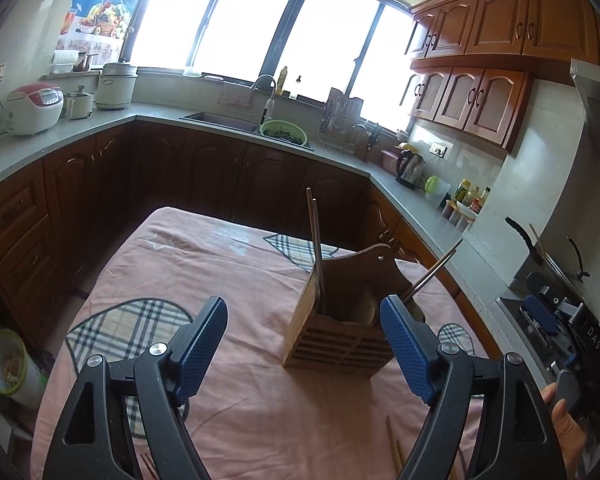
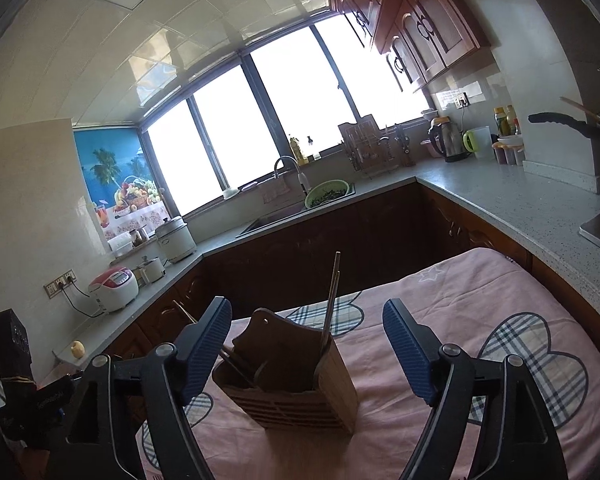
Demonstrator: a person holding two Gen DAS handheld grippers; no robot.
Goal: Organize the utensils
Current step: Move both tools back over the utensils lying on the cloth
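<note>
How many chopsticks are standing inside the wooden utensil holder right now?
3 visible in the wooden utensil holder: two chopsticks standing together in its left part, and one chopstick leaning out to the right. More may be hidden inside.

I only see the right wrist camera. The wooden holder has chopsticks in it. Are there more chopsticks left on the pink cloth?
Observer: Yes. In the left wrist view, loose chopsticks lie on the pink cloth, close under the left claw.
Operator: Is my left claw holding anything?
Observer: No. The left claw is open, with nothing between its blue pads.
</note>
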